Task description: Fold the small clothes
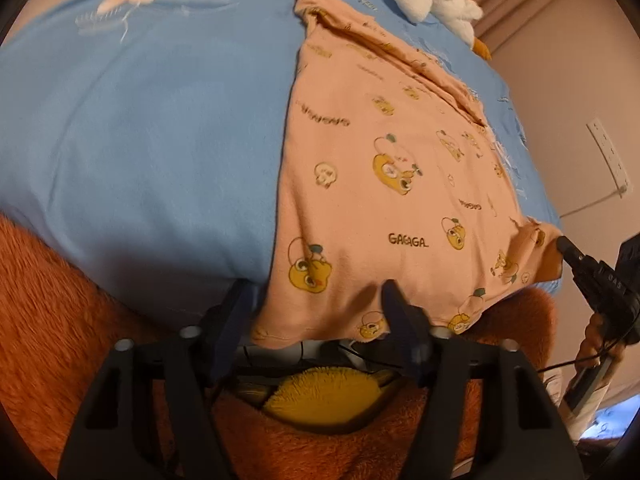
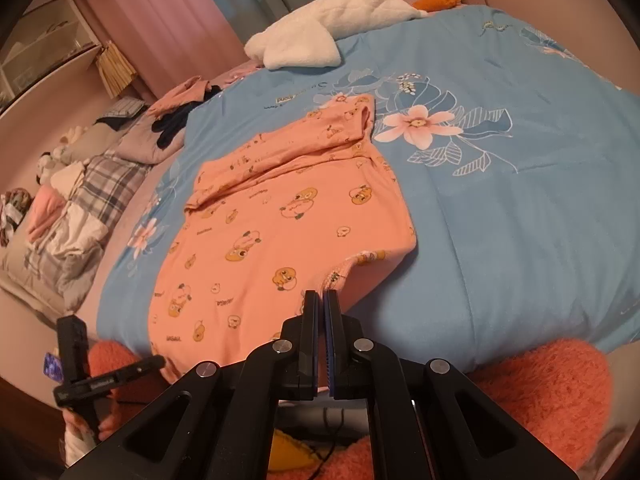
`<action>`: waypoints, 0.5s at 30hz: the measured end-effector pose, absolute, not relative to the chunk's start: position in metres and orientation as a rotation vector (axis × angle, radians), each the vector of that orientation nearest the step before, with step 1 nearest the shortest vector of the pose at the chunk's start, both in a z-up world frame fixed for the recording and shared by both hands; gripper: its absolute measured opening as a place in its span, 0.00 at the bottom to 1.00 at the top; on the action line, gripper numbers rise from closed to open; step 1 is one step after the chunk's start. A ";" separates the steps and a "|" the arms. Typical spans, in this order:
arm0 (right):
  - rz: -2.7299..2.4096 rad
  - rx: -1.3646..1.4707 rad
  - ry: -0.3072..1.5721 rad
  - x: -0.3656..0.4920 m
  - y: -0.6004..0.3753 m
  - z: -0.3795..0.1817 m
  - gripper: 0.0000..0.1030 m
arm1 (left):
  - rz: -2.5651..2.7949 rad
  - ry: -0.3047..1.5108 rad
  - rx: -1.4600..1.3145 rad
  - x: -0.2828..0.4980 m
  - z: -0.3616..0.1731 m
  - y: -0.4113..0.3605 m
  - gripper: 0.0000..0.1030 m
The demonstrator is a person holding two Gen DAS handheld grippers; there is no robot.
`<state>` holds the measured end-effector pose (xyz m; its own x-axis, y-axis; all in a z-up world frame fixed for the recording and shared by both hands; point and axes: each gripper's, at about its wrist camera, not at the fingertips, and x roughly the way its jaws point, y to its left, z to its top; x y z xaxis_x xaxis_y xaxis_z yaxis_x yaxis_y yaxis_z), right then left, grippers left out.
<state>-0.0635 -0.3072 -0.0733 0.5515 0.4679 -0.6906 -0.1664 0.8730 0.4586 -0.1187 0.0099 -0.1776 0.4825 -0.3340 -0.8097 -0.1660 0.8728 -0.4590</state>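
A pink child's garment with yellow duck prints (image 1: 384,184) lies flat on the blue floral quilt (image 1: 140,128), with a sleeve folded across its far end. It also shows in the right wrist view (image 2: 280,224). My left gripper (image 1: 316,292) is open at the garment's near hem, one finger left of the cloth, the other on it. My right gripper (image 2: 322,300) is shut on the garment's near corner; it shows in the left wrist view (image 1: 564,246) at the right corner of the hem.
A white plush goose (image 2: 320,36) lies at the far edge of the quilt (image 2: 520,200). Orange fuzzy fabric (image 1: 60,320) is below the quilt's near edge. Piled bedding and clothes (image 2: 80,208) sit to the left. A wall socket (image 1: 608,152) is at right.
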 end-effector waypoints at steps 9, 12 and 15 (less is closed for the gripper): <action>0.396 0.399 0.894 -0.058 -0.310 -0.067 0.04 | -0.214 1.012 -0.600 -0.124 -0.150 0.007 0.04; 0.406 0.412 0.874 -0.053 -0.314 -0.061 0.04 | -0.258 0.933 -0.609 -0.120 -0.126 0.009 0.04; 0.408 0.424 0.861 -0.040 -0.318 -0.057 0.04 | -0.304 0.853 -0.645 -0.111 -0.107 0.018 0.04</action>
<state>-0.0400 -0.3181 -0.0572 0.5859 0.5045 -0.6342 -0.1712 0.8420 0.5116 -0.1114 0.0179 -0.1072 0.6304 -0.4930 -0.5997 -0.0028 0.7710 -0.6368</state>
